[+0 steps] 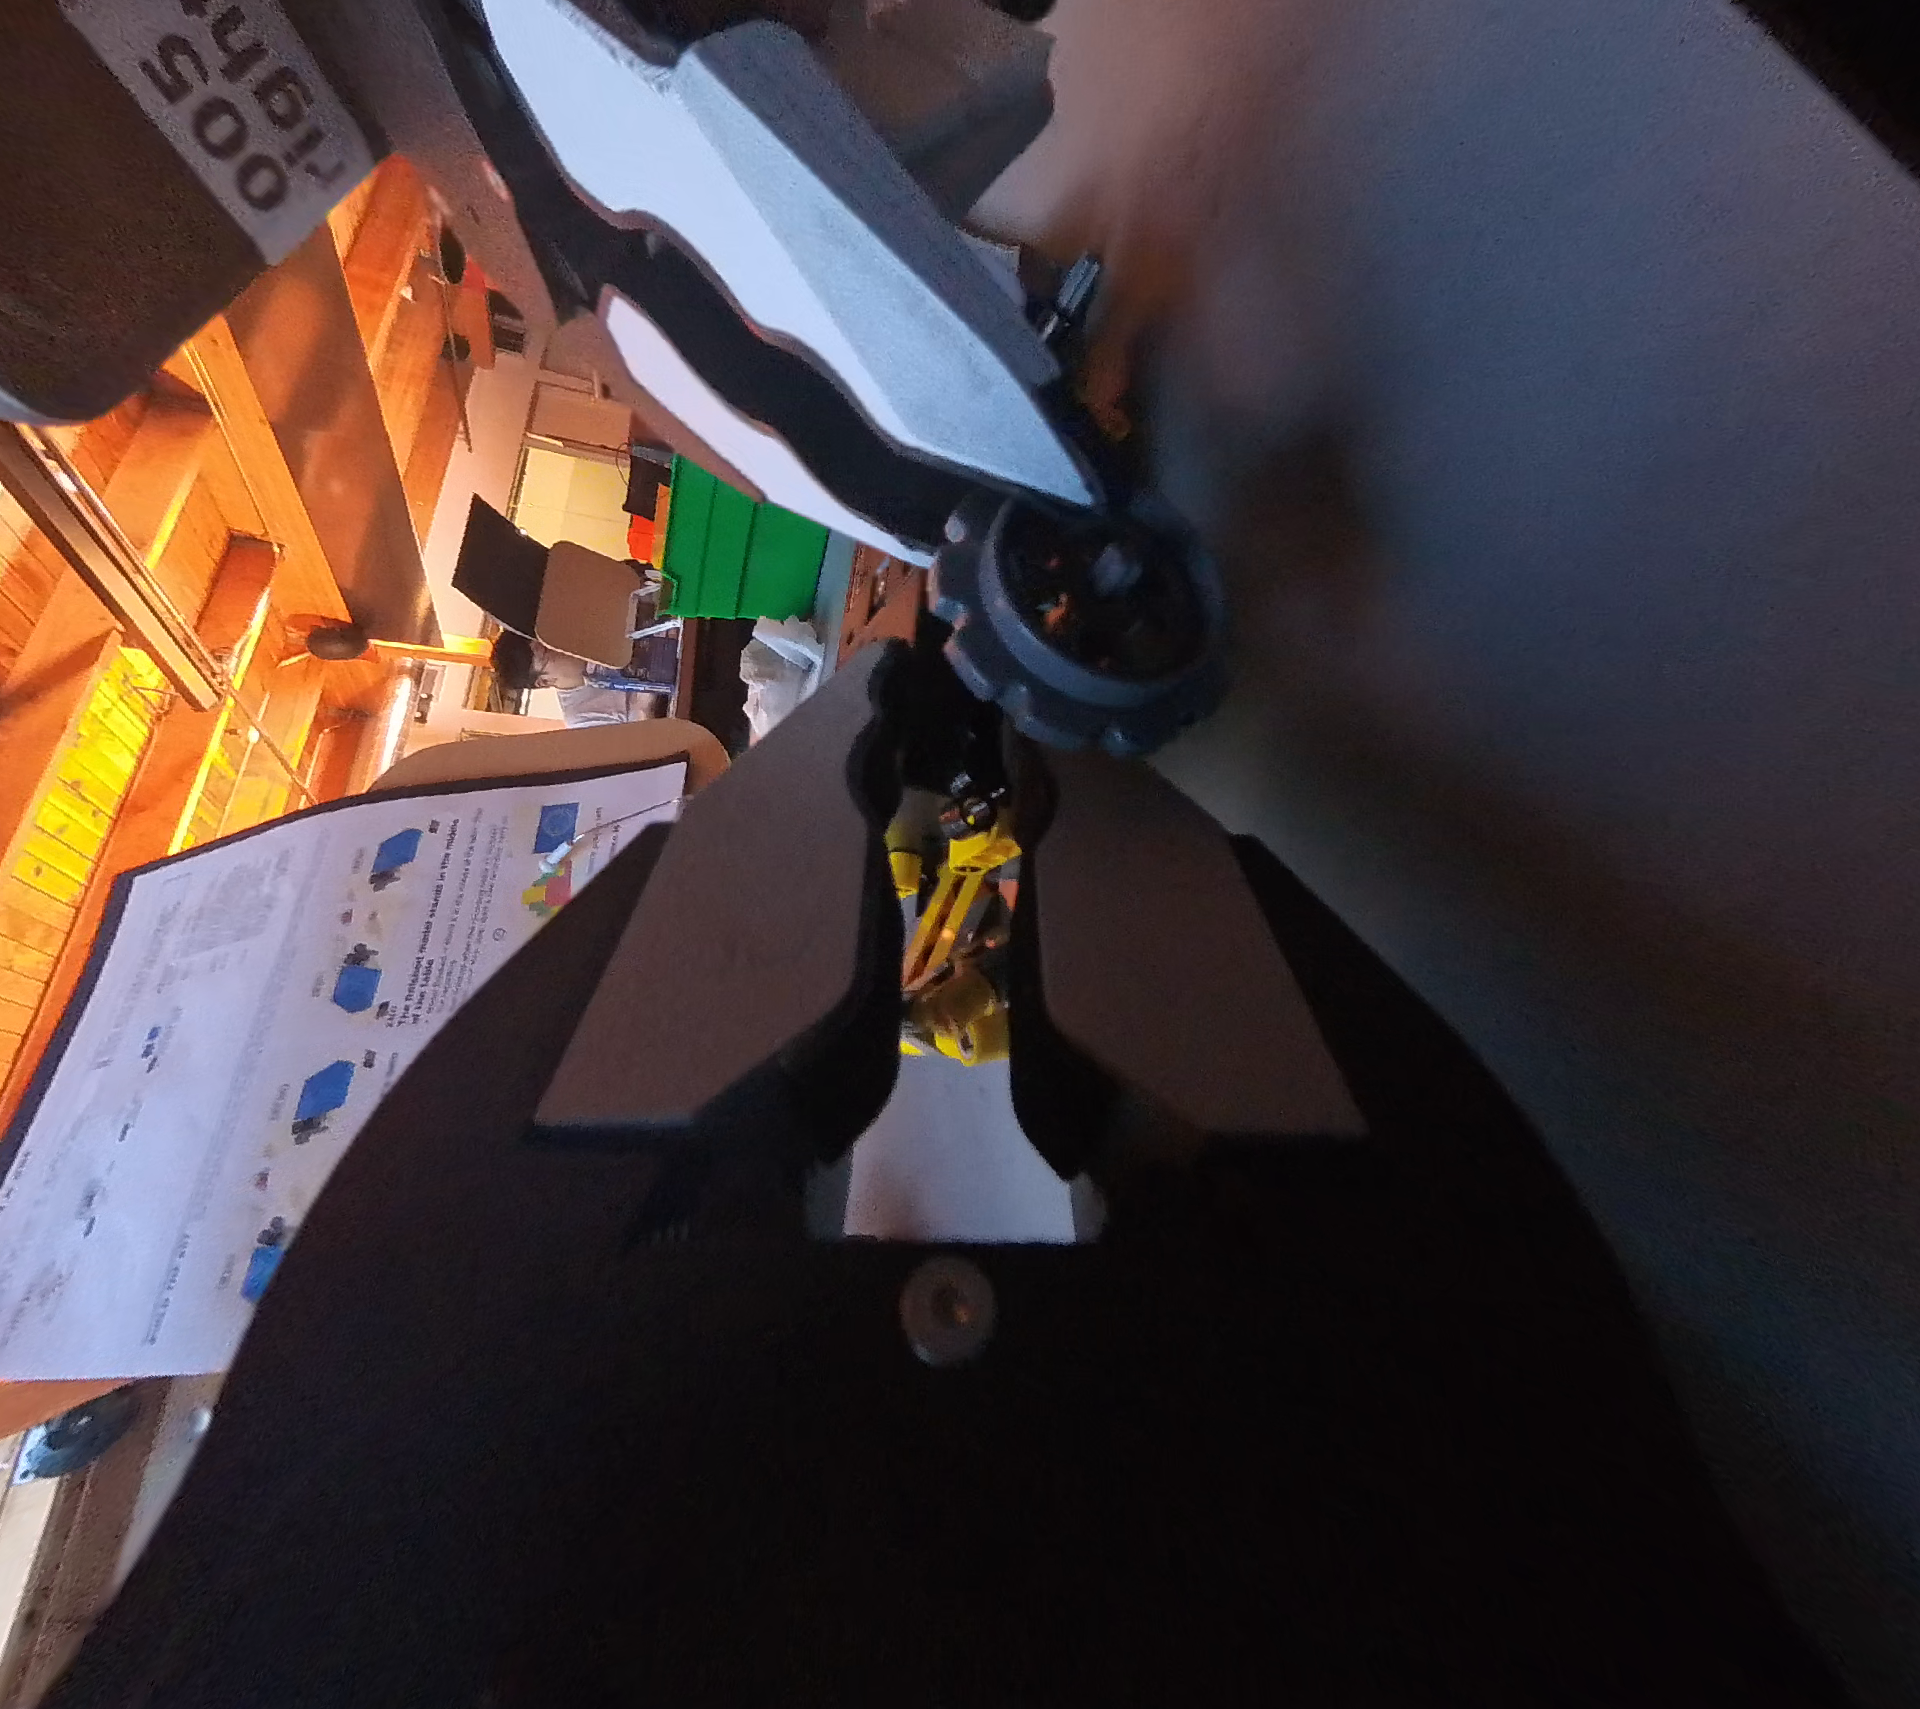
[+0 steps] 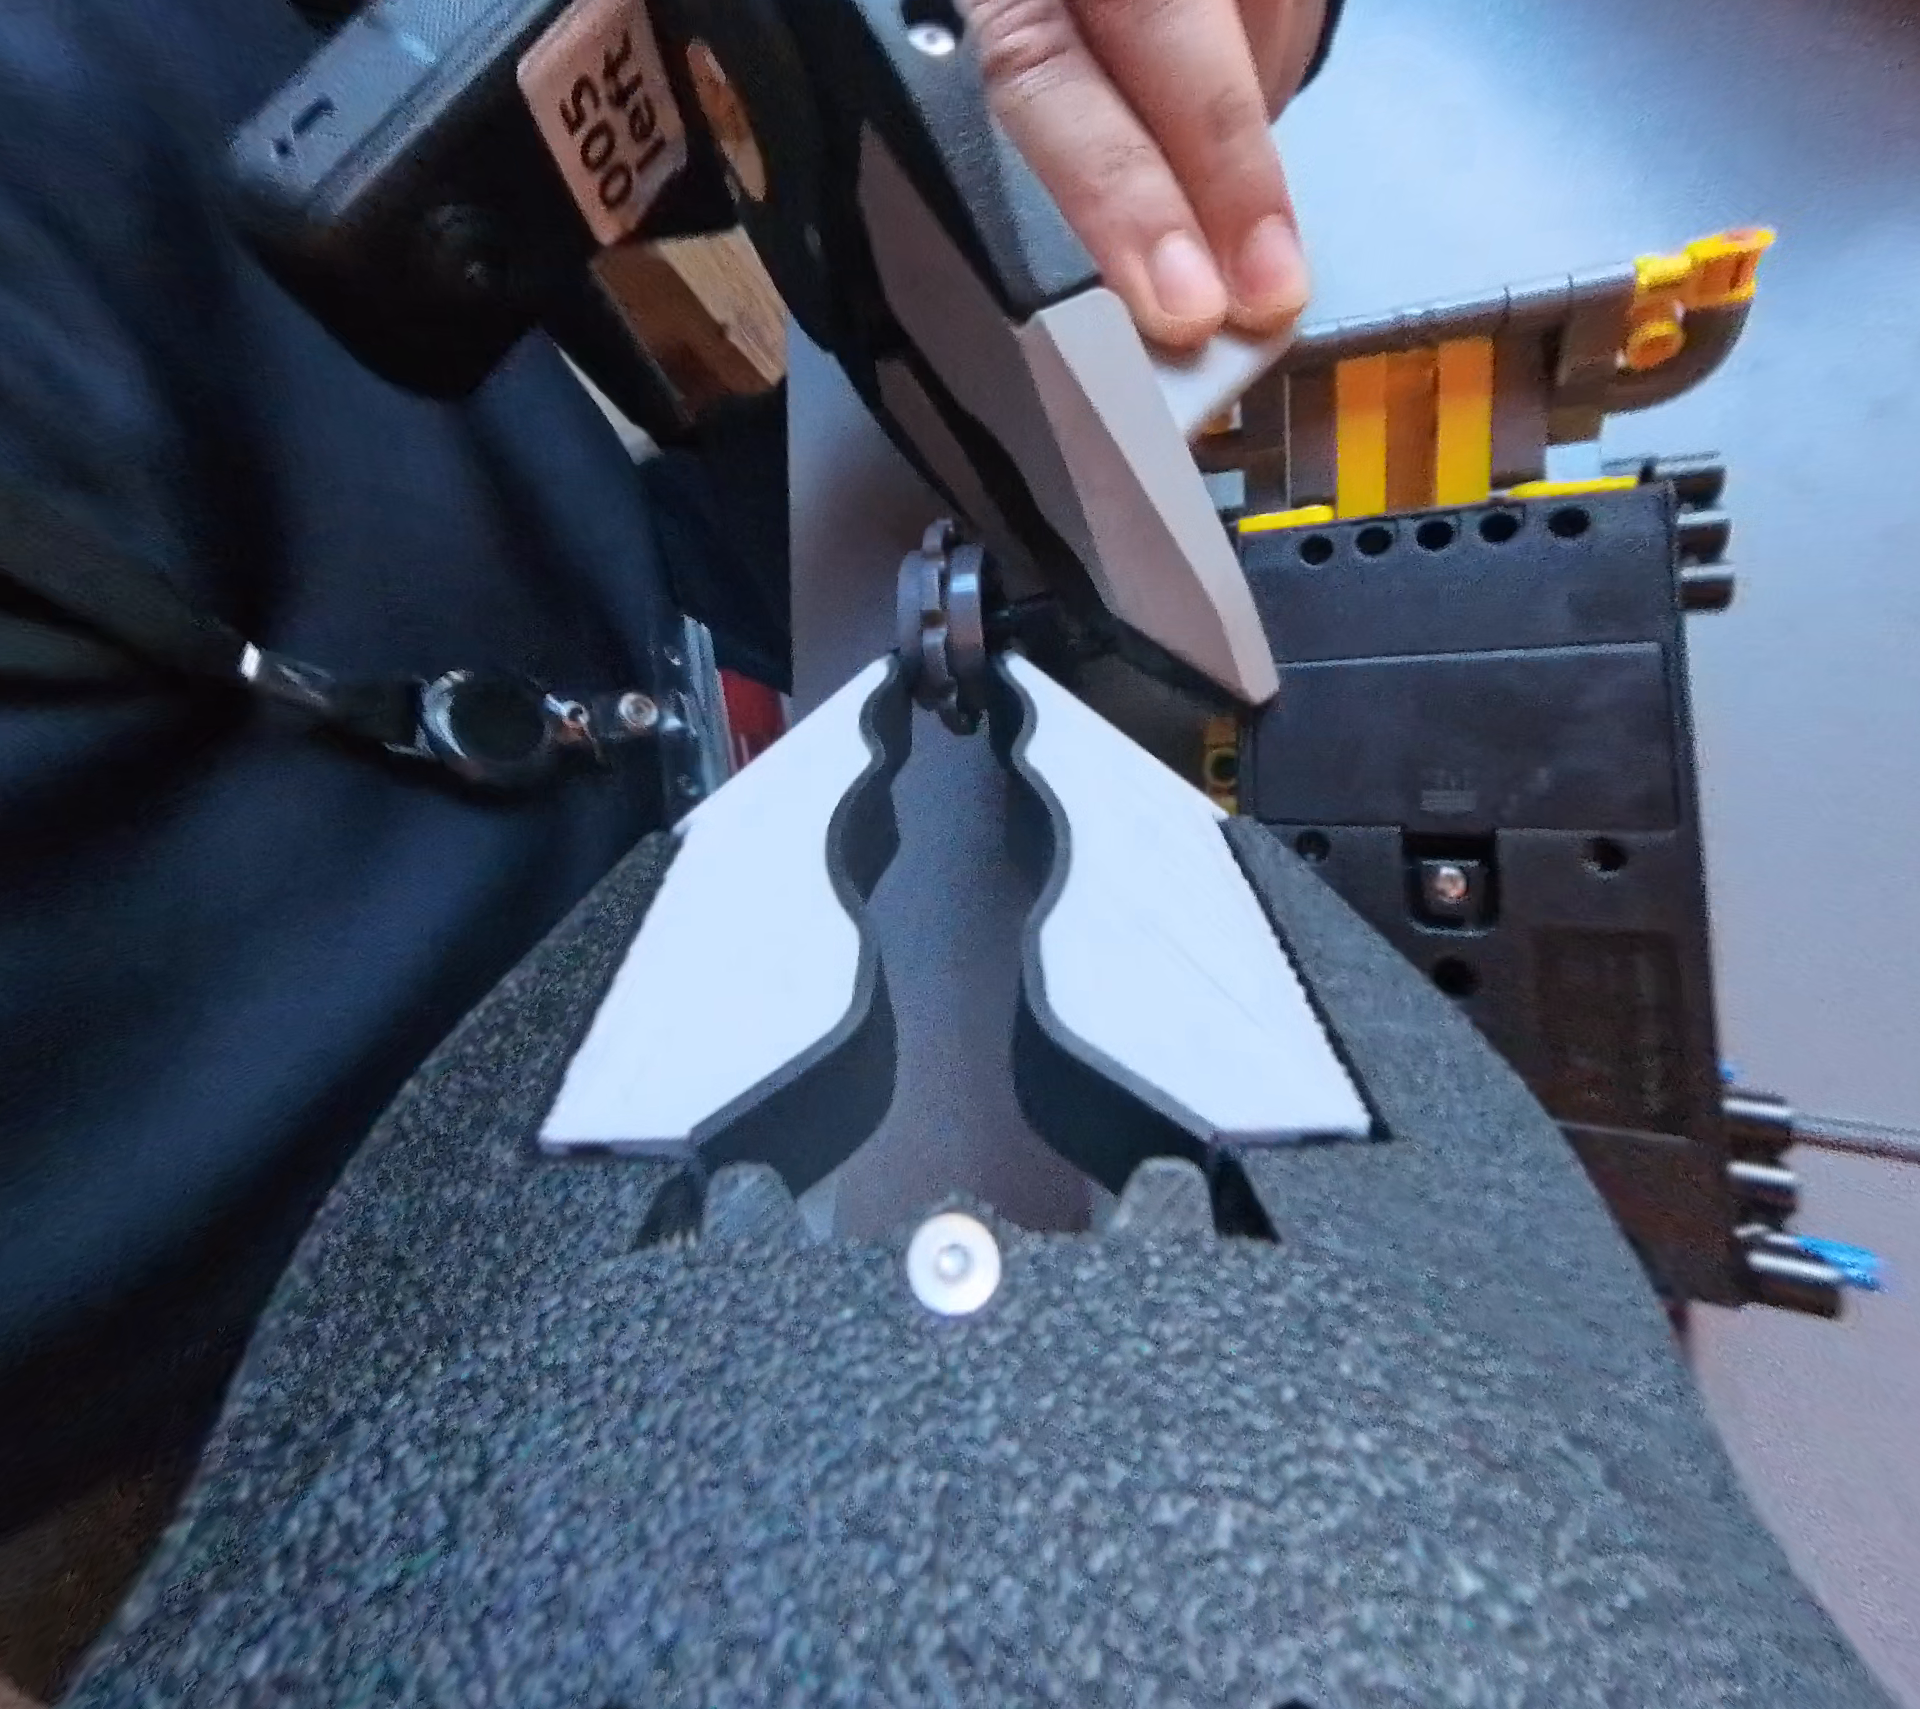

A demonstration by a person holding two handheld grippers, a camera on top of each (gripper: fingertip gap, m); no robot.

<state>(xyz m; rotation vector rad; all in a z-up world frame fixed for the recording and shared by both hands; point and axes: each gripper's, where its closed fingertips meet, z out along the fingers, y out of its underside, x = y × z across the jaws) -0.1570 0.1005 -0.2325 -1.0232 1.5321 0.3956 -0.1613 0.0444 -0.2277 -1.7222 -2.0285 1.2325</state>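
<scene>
Right tongs [image 2: 940, 672]: closed on the edge of a small grey toothed wheel [image 2: 940, 620], held upright.
Left tongs [image 1: 940, 724]: closed on the black and yellow brick model [image 2: 1475, 724], near the wheel.
Doing it well: hold the model steady and keep the wheel square.
Desk [image 2: 1662, 49]: grey, beneath.
Printed sheet [image 1: 260, 1036]: far left.
Containers: green bin [image 1: 743, 558] far off, contents hidden.

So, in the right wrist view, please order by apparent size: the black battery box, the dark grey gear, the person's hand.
1. black battery box
2. hand, though it is nearer the camera, so this is unsure
3. dark grey gear, clearly smallest
</scene>
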